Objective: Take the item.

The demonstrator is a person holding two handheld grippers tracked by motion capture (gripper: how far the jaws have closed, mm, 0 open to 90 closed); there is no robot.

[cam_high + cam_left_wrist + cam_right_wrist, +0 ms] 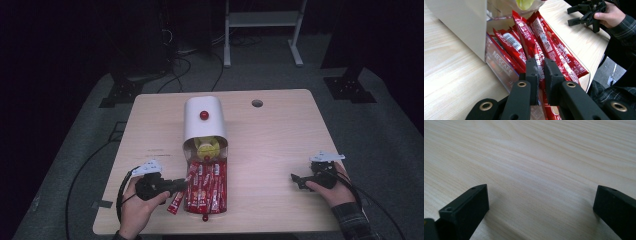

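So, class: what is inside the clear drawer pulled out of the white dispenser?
Red Nescafe sachets lie packed in the clear drawer; the left gripper pinches one. The white dispenser hides whatever sits farther back.

Sachet tail behind the jaws, white housing cropped (top edge), yellow object cut off
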